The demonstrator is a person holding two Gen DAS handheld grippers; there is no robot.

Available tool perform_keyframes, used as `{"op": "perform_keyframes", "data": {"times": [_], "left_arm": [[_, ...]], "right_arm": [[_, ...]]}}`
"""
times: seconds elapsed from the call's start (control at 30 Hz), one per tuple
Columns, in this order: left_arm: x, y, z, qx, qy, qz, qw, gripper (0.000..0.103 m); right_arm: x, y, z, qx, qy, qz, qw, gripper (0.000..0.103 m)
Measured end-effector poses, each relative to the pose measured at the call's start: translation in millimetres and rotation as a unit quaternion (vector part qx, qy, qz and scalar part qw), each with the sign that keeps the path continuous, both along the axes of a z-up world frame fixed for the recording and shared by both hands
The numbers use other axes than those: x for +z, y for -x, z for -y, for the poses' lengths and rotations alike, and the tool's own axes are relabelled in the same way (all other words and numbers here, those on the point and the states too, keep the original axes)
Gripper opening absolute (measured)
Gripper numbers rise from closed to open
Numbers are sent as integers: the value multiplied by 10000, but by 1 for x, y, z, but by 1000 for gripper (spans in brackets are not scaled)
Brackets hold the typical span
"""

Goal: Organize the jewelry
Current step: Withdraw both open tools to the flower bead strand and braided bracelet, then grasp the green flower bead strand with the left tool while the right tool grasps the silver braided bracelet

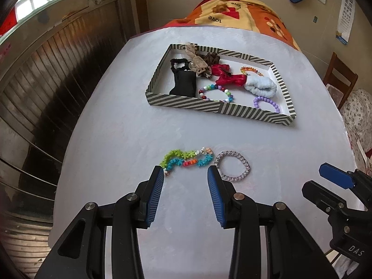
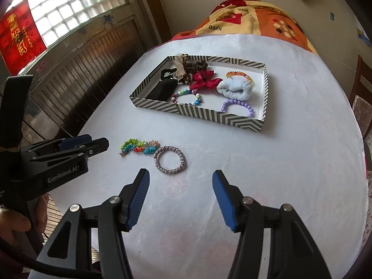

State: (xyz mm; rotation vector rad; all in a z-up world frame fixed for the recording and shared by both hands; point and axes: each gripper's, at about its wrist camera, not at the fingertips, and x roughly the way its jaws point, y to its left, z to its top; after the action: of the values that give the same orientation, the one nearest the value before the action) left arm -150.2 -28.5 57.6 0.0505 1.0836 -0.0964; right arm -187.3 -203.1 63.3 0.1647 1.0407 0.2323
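Blanket (image 2: 244, 21) reads "love"; left gripper (image 2: 97, 143), perhaps "GenRobot.AI", and right gripper (image 2: 180, 176) spread, empty.

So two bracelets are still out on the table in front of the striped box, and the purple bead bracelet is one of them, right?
Not quite. The purple bead bracelet already lies inside the striped box. The two still out on the table are the multicoloured flower-bead bracelet and the woven lilac bangle, lying close together. The right wrist view shows this plainly.

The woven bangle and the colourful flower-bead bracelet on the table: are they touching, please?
Cannot tell. In the right wrist view the woven bangle meets the flower-bead bracelet edge to edge, with no clear gap or contact.
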Motion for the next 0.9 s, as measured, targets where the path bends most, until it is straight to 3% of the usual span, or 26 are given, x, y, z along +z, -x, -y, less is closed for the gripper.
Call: {"op": "perform_keyframes", "data": {"times": [0.13,0.3,0.57,0.83,0.9], "left_arm": [[-4,-3,-6,48,7,-66,10000,29],[-11,-13,-29,244,391,-313,9984,29],[-35,-26,-56,473,594,-721,9945,29],[-63,-42,-46,13,644,-1065,9922,29],[-69,-48,-43,-137,614,-1123,9917,34]], "right_arm": [[-6,-4,-4,58,40,-96,9999,59],[-17,-10,-6,93,28,-215,9997,59],[-52,-37,-16,204,49,-438,9988,59],[-92,-69,-34,411,401,-623,9964,54],[-97,-73,-37,437,444,-629,9961,54]]}}
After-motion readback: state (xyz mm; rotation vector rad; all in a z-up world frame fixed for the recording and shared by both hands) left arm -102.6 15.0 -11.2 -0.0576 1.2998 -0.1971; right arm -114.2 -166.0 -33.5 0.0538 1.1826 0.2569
